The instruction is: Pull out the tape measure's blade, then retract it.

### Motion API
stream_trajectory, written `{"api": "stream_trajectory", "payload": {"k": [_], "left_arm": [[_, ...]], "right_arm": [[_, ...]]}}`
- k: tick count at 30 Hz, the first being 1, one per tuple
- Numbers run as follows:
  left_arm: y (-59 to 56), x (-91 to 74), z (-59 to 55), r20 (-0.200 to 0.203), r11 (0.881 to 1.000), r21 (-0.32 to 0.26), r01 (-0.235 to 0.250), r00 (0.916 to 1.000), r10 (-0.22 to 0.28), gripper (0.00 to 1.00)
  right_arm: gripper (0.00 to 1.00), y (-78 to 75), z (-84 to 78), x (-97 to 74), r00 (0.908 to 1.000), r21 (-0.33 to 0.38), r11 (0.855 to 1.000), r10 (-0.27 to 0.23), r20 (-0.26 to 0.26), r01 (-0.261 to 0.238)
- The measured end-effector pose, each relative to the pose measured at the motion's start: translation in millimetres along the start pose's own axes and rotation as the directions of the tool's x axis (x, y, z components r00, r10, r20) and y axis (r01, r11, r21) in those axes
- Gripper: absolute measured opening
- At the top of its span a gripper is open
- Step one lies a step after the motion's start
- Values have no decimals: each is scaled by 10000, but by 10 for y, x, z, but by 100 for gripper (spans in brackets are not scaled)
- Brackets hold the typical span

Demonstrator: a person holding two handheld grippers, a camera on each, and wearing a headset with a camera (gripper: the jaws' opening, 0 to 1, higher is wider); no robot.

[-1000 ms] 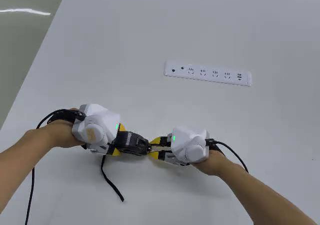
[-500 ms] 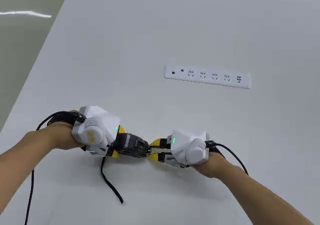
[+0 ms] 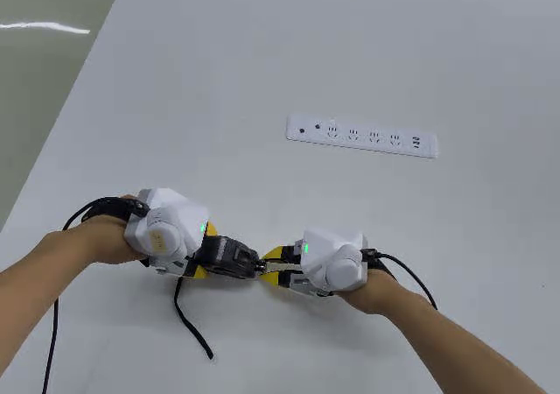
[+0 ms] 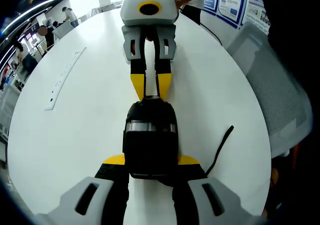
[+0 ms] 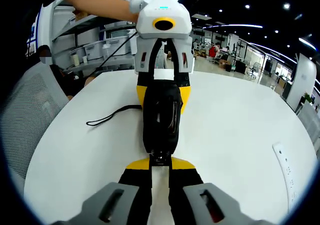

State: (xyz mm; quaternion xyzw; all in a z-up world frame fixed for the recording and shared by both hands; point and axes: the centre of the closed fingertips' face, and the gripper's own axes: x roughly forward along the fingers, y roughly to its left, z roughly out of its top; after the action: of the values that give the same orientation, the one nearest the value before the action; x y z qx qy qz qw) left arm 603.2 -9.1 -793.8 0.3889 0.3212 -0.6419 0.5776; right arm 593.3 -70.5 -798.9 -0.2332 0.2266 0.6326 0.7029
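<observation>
A black tape measure lies on the white table between my two grippers. My left gripper is shut on its case, yellow fingertips pressed against both sides of the tape measure. My right gripper faces it from the right, shut on the blade's end hook at the case mouth. In the right gripper view the pale blade runs back between the jaws of my right gripper, and the tape measure stands just ahead. Only a short piece of blade is out.
The tape measure's black wrist strap trails toward the near table edge. A white power strip lies further back on the table. A black cable loops behind the left hand. The table's left edge drops to a green floor.
Hardly anything has moved. The right gripper has shifted slightly toward me, still pinching the blade end; the left gripper keeps its hold on the case.
</observation>
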Motion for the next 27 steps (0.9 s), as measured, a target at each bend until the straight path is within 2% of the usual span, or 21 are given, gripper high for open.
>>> {"api": "stream_trajectory", "payload": {"k": [27], "left_arm": [[0, -9, -19, -130, 10000, -85, -18, 9999, 17, 29]], "right_arm": [[10, 9, -27, -115, 10000, 28, 10000, 12, -1, -12]]}}
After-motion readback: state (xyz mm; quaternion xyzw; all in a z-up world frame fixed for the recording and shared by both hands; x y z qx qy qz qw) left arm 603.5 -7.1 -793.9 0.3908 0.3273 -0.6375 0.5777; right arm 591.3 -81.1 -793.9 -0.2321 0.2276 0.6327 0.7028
